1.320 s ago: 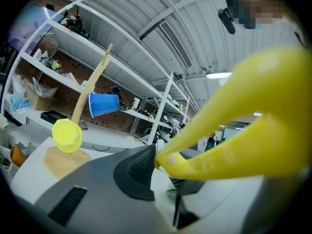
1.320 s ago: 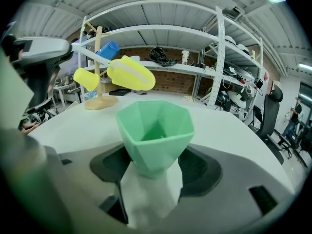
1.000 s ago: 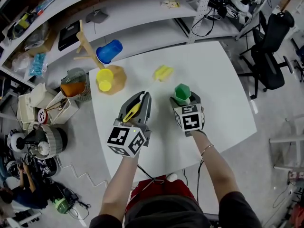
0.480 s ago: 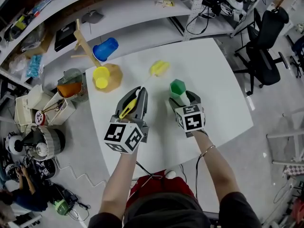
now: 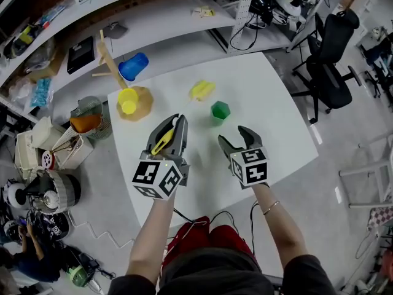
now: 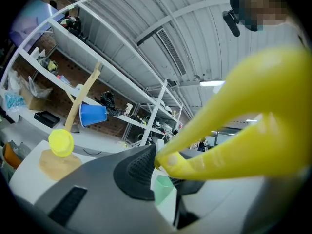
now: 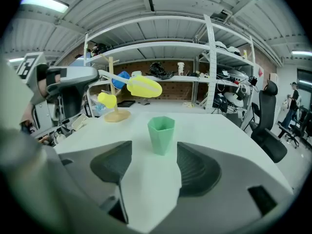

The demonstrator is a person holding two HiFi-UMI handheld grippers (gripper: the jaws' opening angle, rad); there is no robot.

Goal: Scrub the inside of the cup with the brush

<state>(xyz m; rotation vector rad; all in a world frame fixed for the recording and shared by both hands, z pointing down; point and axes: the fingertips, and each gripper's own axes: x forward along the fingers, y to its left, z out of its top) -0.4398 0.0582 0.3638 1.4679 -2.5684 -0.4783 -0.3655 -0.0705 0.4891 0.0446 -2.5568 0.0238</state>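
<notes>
A green faceted cup [image 5: 220,110] stands upright on the white table [image 5: 270,121]; it also shows in the right gripper view [image 7: 161,135]. My right gripper [image 5: 235,139] is open a short way behind it, its jaws [image 7: 155,167] spread and holding nothing. My left gripper [image 5: 178,123] is shut on the yellow brush handle [image 5: 167,141], which fills the left gripper view [image 6: 243,116]. The brush's yellow head [image 5: 201,90] hangs beyond the left gripper, left of and behind the cup. A sliver of the cup [image 6: 163,194] appears between the left jaws.
A wooden cup rack [image 5: 142,103] at the table's far left corner carries a blue cup [image 5: 134,66] and a yellow cup [image 5: 128,100]. An office chair [image 5: 331,48] stands off the right side. Clutter lies on the floor at left. Shelves run behind the table.
My right gripper has let go of the green cup and drawn back towards me. The cup now stands alone on the table. The left gripper still holds the brush.
</notes>
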